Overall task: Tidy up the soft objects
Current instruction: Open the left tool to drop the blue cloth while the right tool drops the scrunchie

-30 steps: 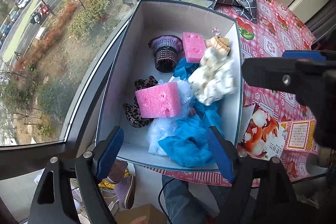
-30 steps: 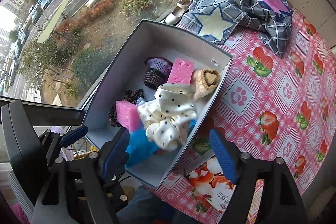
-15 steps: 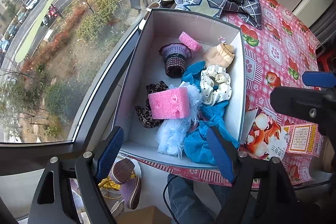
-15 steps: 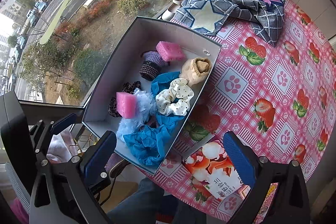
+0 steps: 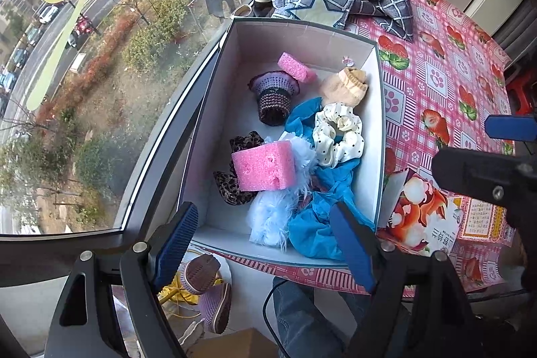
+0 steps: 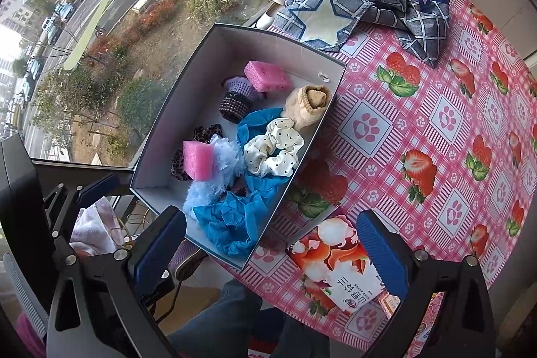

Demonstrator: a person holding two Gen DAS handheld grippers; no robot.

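A white cardboard box [image 5: 377,109] [image 6: 161,140] at the table's window edge holds soft things: a white dotted scrunchie [image 5: 339,136] [image 6: 273,151], two pink sponges [image 5: 263,166] [image 5: 295,67], a knitted purple cup [image 5: 273,96], a beige sock [image 5: 344,86], blue cloth [image 5: 319,223], pale blue fluff [image 5: 272,217] and a leopard scrunchie [image 5: 235,183]. My left gripper [image 5: 265,247] is open and empty above the box's near end. My right gripper [image 6: 272,250] is open and empty above the box's near right corner.
A pink strawberry tablecloth [image 6: 436,123] covers the table. A checked blue garment [image 6: 369,5] lies at the far edge. A printed card packet [image 6: 339,264] lies by the box. A window [image 5: 100,72] runs along the left. A leg and shoes [image 5: 208,291] show below.
The white dotted scrunchie left my right gripper and now lies in the box. Both grippers have pulled back and up from the box; the right one opened wider.
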